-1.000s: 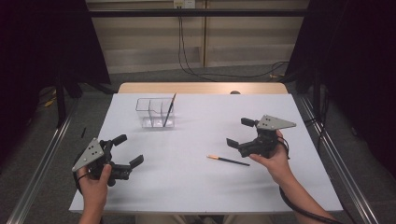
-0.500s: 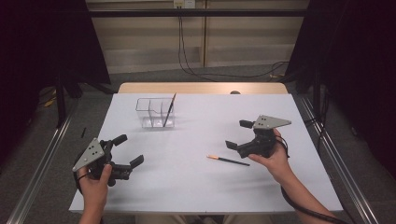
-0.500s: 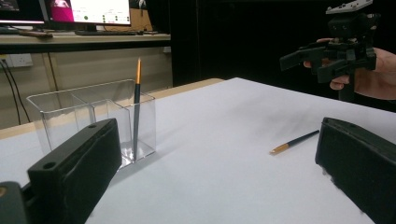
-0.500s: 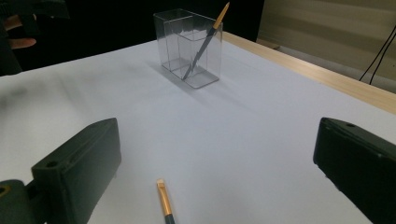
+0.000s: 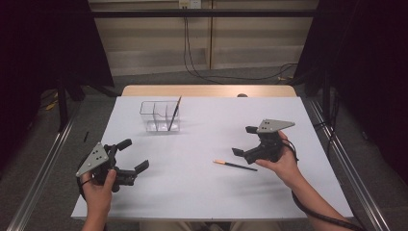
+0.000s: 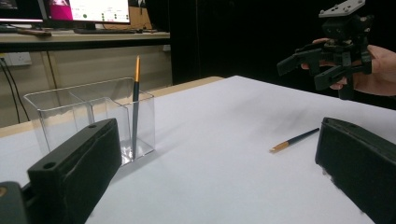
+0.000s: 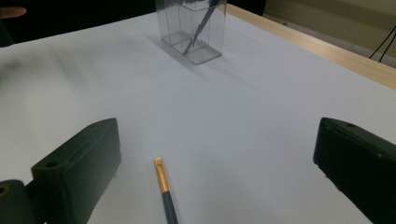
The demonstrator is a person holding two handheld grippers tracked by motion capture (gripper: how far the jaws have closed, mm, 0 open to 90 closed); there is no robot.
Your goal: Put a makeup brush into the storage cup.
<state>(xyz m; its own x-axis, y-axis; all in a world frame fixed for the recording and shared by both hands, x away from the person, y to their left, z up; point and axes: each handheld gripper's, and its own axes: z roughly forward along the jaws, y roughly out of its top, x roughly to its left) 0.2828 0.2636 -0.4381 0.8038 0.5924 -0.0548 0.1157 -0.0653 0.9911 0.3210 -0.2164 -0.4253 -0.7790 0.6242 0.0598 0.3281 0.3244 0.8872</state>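
Loose pencil (image 5: 235, 165): lies flat on the white table (image 5: 202, 192), right of centre and toward the near edge; orange end points left, dark shaft runs right.
Loose pencil relative to right gripper (image 5: 243, 140): just below and near-left of the gripper in the high view; not touching it. In the right gripper view the pencil (image 7: 165, 191) lies on the table between the two black jaws, nearer the left one, with its orange end pointing away from the camera.
Right gripper state: jaws spread wide, nothing between them; held above the table by the person's right hand (image 5: 284, 161).
Left gripper (image 5: 133, 155): at the near-left of the table, held by the left hand (image 5: 96, 185); well apart from the loose pencil.
Left gripper state: jaws spread wide, gripping nothing. In the left gripper view the loose pencil (image 6: 295, 140) lies far ahead, close to the right jaw in the picture.
Clear container (image 5: 159, 116): transparent, divided into compartments, stands on the far-left part of the table, well apart from both grippers.
Standing pencil (image 5: 174, 113): leans in the container's right compartment, orange end up, as the left gripper view shows (image 6: 135, 107).
Right gripper in the left gripper view (image 6: 308, 65): raised at far right, clear of the table.
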